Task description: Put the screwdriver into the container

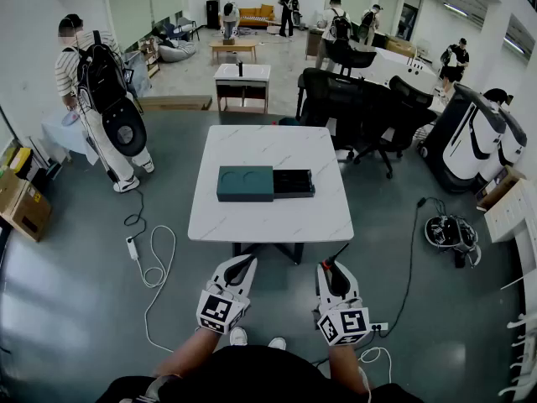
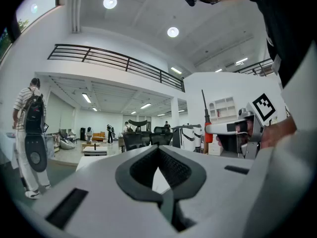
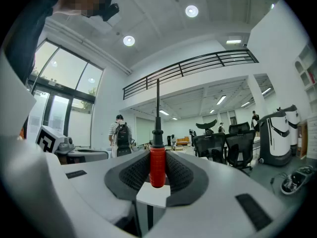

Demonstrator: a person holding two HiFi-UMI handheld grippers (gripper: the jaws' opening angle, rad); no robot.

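Pinching the red handle of the screwdriver (image 3: pixel 157 165) between their pads, the right tongs (image 3: pixel 157 171) carry the tool with its dark shaft pointing up and away. The left tongs (image 2: pixel 159 167) hold nothing; their tips look pressed together, though the wide-angle view makes that hard to swear to.

So the pick-up is done, and the carry and the drop are left. From the head view both tongs hang low in front of the person, off the near edge of the white surface (image 1: pixel 268 218). The container (image 1: pixel 245 196) lies near the middle of that surface, well apart from the screwdriver. Its left half is dark green with two round dents, probably a lid. Its right half is a darker open tray, which I judge to be where the tool goes.

No other object lies on the surface between the near edge and the container, so the reach forward looks free. On the floor to the left a white cable (image 1: pixel 155 259) loops from a power strip, near the person's feet, and could trip a careless step. A person with a backpack (image 1: pixel 101 91) stands well off to the left. Black chairs (image 1: pixel 361 107) and a small table (image 1: pixel 242 75) stand beyond the far edge, none of them in the path.
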